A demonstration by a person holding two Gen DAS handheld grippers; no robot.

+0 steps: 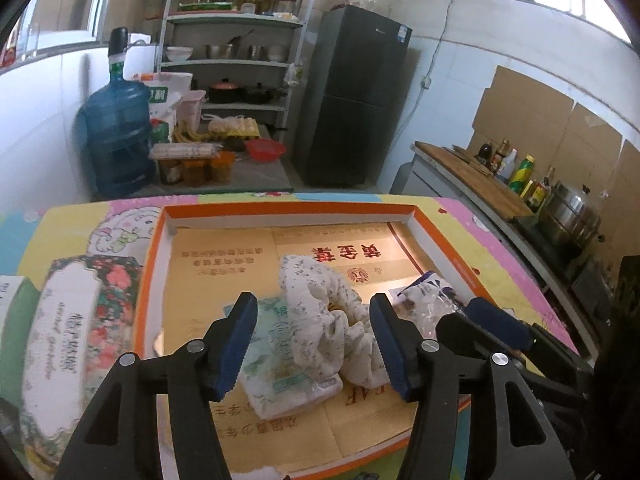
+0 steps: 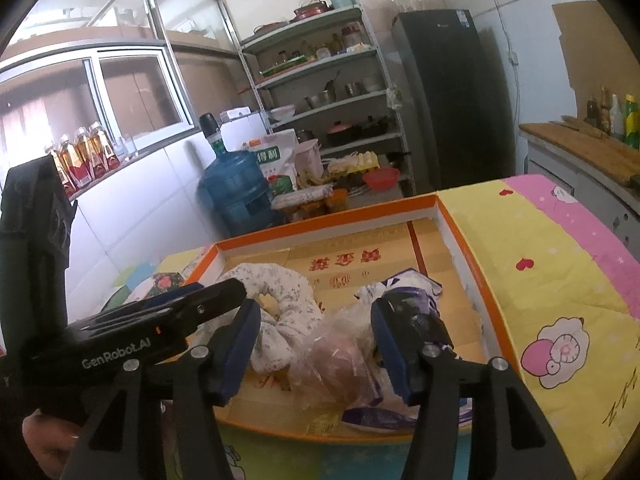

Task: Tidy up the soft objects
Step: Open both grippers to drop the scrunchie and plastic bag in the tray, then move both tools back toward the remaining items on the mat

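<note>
Roughly centred on the cartoon-print table cover [image 1: 500, 236] sits the orange-rimmed tray [image 1: 288, 209], cardboard-lined, holding all the soft things seen.

Floral cloth [image 1: 320, 300]: rumpled roll, mid-tray, running toward the near edge. It partly overlies a pale green tissue pack [image 1: 280, 360] near the tray's near edge.

Crinkled clear plastic bag [image 2: 340, 356]: near edge, right of the cloth. A blue-and-white bag [image 2: 408, 284] lies just behind it, toward the right wall.

Left gripper [image 1: 314, 344]: tongs wide, straddling cloth and tissue pack, pads clear of both, holding nothing. Right gripper [image 2: 314, 348]: tongs parted around the plastic bag, no squeeze visible, nothing held.

Floral box [image 1: 68, 340] outside the tray, off its left edge.

Judgement: a placing step looks finished, items let go inside the tray. Next move calls for backing both grippers off without snagging cloth or plastic, then seeking any soft item still outside.
</note>
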